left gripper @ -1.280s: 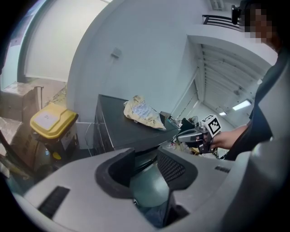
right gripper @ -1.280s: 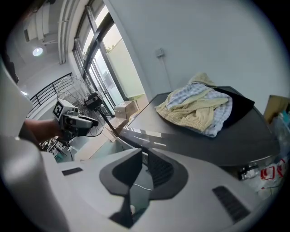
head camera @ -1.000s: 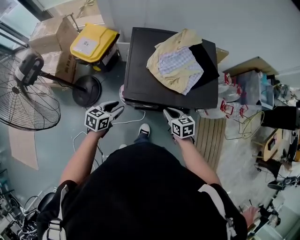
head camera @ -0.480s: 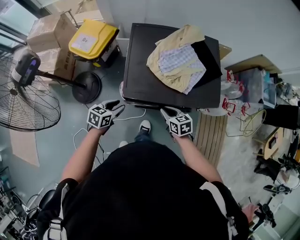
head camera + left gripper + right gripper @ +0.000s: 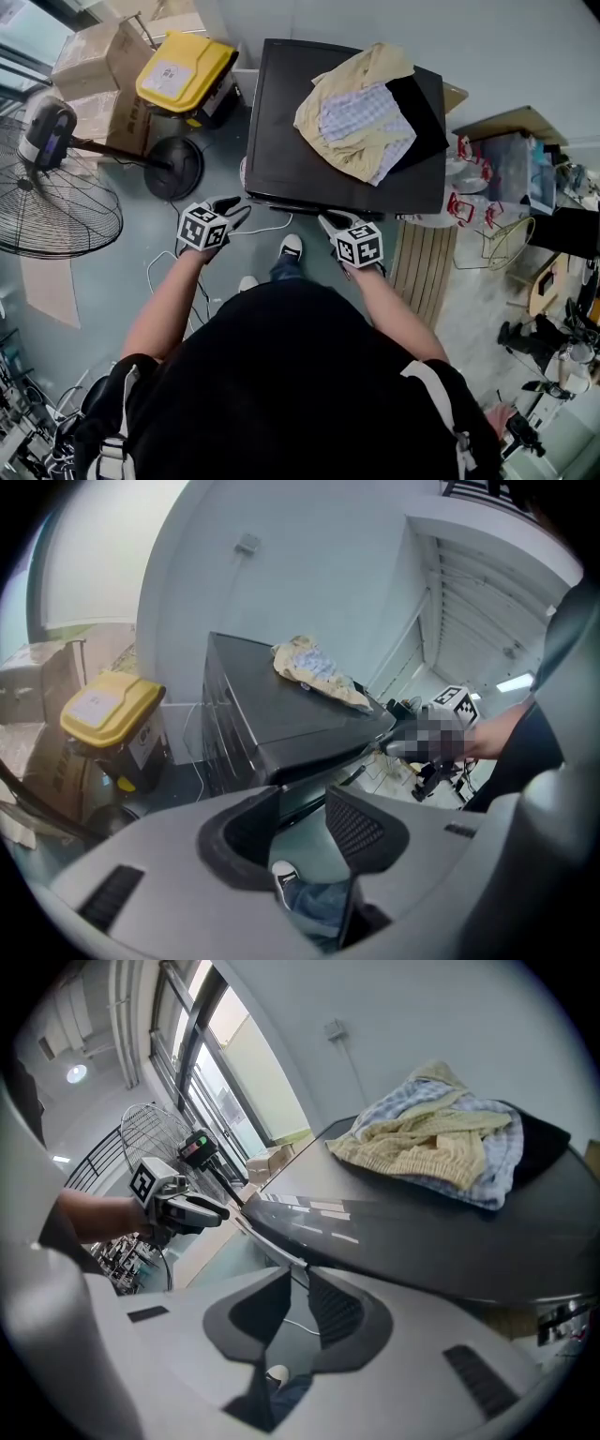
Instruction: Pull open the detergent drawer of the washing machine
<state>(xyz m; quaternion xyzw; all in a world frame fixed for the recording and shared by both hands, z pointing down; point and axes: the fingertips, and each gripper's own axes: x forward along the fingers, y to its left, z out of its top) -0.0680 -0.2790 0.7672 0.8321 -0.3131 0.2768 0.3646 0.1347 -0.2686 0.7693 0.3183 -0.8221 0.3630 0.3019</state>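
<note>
Approach is the step in hand. Both grippers hang just off the washer's (image 5: 300,122) near edge, and neither touches it. The left gripper (image 5: 234,210) sits off the washer's front left corner with its jaws spread. Nothing stands between them; only floor and the person's shoe (image 5: 282,878) show through the gap. The right gripper (image 5: 326,222) sits near the middle of the washer's front edge. Its jaws have just been opening and stand a narrow way apart, also empty. Clothes (image 5: 361,108) lie heaped on the washer's top, toward its back right.

No view shows the drawer plainly. It probably sits in the dark front panel under the washer's near lip, which the head view hides.

To do this well, I would bring one gripper lower until its jaws face that panel, not the top. The jaws need to open wide enough to take the drawer's lip. Clamp firmly, then pull straight out from the washer's front without twisting. The glossy panel may let the pads slip. The other gripper should keep clear of the drawer's path.
</note>
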